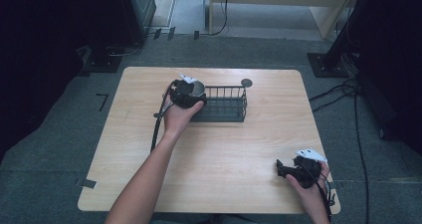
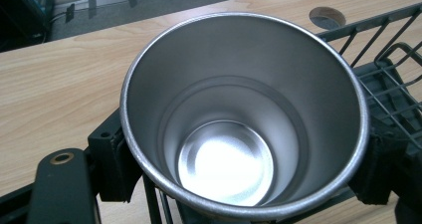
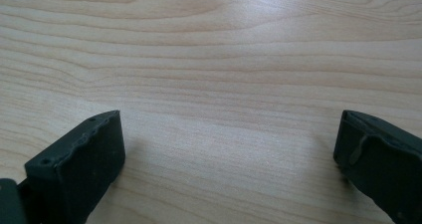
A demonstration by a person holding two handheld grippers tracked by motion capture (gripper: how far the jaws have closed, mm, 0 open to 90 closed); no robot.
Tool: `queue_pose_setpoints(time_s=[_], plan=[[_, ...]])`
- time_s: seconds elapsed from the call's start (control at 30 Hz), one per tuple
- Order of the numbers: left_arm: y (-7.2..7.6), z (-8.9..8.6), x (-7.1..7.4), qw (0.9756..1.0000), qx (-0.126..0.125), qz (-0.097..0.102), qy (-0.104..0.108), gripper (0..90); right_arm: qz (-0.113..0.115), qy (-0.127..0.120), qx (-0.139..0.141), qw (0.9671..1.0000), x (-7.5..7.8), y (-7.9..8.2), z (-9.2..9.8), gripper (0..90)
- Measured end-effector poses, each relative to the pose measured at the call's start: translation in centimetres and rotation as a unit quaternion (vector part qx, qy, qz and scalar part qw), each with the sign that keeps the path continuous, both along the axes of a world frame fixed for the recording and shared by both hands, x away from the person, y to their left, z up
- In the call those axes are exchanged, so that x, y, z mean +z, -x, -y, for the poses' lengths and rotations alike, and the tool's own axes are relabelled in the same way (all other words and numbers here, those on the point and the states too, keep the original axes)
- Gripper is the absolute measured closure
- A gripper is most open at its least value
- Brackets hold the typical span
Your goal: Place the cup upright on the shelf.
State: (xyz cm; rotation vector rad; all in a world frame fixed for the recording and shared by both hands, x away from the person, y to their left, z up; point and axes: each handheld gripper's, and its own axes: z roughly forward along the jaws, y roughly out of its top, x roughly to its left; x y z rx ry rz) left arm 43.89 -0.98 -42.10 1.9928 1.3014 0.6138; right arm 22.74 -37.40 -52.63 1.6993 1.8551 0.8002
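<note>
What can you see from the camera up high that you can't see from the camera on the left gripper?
The high view alone takes in the person's two hands, the right gripper resting near the table's front corner, and the grey floor around it. The left gripper view alone looks down into the shiny metal cup, empty inside, squeezed between the left gripper's fingers. Both show the cup, the black wire rack and the wooden table.

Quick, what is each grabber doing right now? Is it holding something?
Left gripper: closed on the metal cup, holding it at the end of the black wire rack.
Right gripper: open, holding nothing, over the wooden table.
</note>
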Motion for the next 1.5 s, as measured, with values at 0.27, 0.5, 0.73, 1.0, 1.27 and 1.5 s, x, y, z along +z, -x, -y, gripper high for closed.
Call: queue_pose_setpoints(time_s=[0.27,0.5,0.73,1.0,1.27,1.5], plan=[[0.0,0.4,-0.7,0.9999,-0.009,-0.006,-0.008,19.0,0.000,0.000,0.000,1.0000,0.0,0.0,0.0,0.0],[0.2,0.1,-0.7,0.9998,-0.020,-0.008,0.001,14.0,0.000,0.000,0.000,1.0000,0.0,0.0,0.0,0.0],[0.5,-0.2,0.4,0.9997,-0.025,0.001,0.008,3.3,0.000,0.000,0.000,1.0000,0.0,0.0,0.0,0.0],[1.4,-0.8,1.8,0.9993,-0.029,0.009,0.021,1.7,0.000,0.000,0.000,1.0000,0.0,0.0,0.0,0.0],[2.5,-2.0,2.7,0.9987,-0.032,0.016,0.036,0.1,0.000,0.000,0.000,1.0000,0.0,0.0,0.0,0.0],[3.2,-3.1,2.8,0.9985,-0.024,0.009,0.048,0.0,0.000,0.000,0.000,1.0000,0.0,0.0,0.0,0.0]])
